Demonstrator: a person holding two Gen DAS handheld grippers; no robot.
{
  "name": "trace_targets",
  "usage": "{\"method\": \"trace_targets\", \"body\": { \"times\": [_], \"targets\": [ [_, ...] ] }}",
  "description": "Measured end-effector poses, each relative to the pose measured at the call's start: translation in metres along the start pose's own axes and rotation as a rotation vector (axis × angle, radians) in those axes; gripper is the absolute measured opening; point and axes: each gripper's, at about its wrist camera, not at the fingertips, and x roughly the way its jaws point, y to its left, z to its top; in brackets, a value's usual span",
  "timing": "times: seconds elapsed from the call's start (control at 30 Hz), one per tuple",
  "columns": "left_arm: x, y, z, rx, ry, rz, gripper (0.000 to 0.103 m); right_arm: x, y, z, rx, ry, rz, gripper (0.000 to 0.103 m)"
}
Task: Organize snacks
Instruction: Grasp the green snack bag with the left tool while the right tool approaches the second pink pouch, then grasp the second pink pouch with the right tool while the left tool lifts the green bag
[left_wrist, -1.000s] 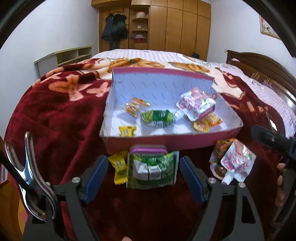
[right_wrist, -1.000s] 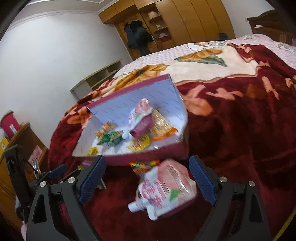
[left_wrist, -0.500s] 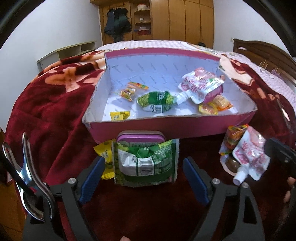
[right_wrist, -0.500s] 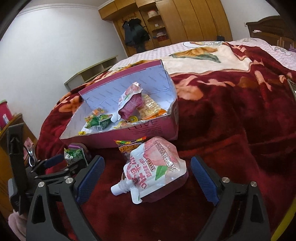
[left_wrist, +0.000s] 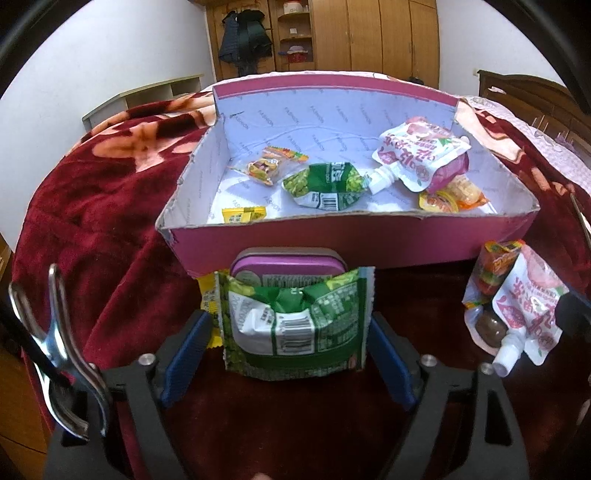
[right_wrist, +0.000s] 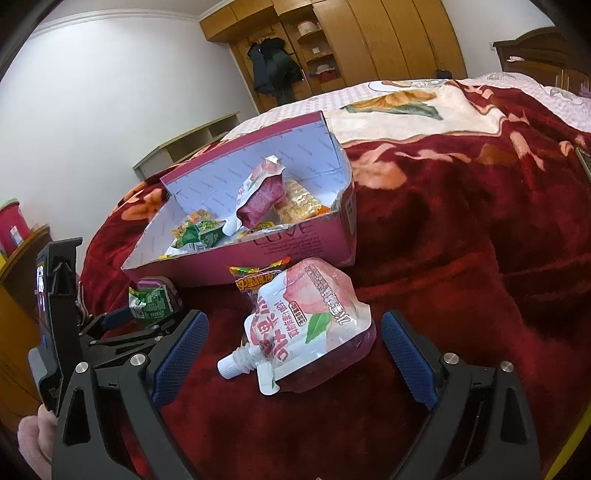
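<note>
Against the frames of a second ago, we find both grippers lower and closer to their targets: the pink box (left_wrist: 369, 236) fills more of the left wrist view, and the green snack packet (left_wrist: 295, 325) that lay ahead of the left gripper (left_wrist: 291, 358) now sits between its blue pads (left_wrist: 186, 354). Those jaws have just been closing, yet a narrow gap shows on each side of the packet and we see no pad pressing on it, so we record the left gripper as open around it, holding nothing. The packet leans on a purple tin (left_wrist: 288, 264) that stands against the box's near wall, with a yellow sachet (left_wrist: 208, 301) just beside it. In the right wrist view, the right gripper (right_wrist: 293, 354) stands wide open over a peach drink pouch (right_wrist: 306, 328), whose spout points toward the left pad; both pads are clear of it. An orange snack packet (right_wrist: 258, 277) lies partly under the pouch, near the box. Inside the box we note a second peach pouch (left_wrist: 421, 155), a second green packet (left_wrist: 325, 181), small wrapped sweets (left_wrist: 266, 166) and a yellow sachet (left_wrist: 243, 214). Everything rests on a dark red floral blanket (right_wrist: 461, 240) covering a bed. Behind it stand a wooden wardrobe (right_wrist: 388, 40) with a dark coat (right_wrist: 273, 66) hanging on it, a low shelf unit (right_wrist: 188, 140) and a white wall (right_wrist: 110, 92).
</note>
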Motion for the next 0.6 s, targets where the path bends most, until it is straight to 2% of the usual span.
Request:
{"method": "trace_targets", "body": {
  "times": [0.17,0.23,0.3,0.6],
  "targets": [
    [-0.003,0.003,0.000,-0.010,-0.005,-0.023,0.073,-0.001,-0.002,-0.001,0.002,-0.004,0.007,0.097],
    [-0.006,0.005,-0.001,-0.010,-0.006,-0.047,0.065,-0.002,-0.001,-0.001,-0.002,-0.004,0.004,0.097],
    [-0.010,0.005,-0.002,-0.003,-0.006,-0.070,0.061,-0.002,0.000,-0.002,-0.008,-0.005,0.001,0.097],
    [-0.028,0.007,-0.010,0.041,-0.027,-0.098,0.059,-0.003,0.008,-0.004,-0.054,0.005,-0.045,0.097]
  ]
}}
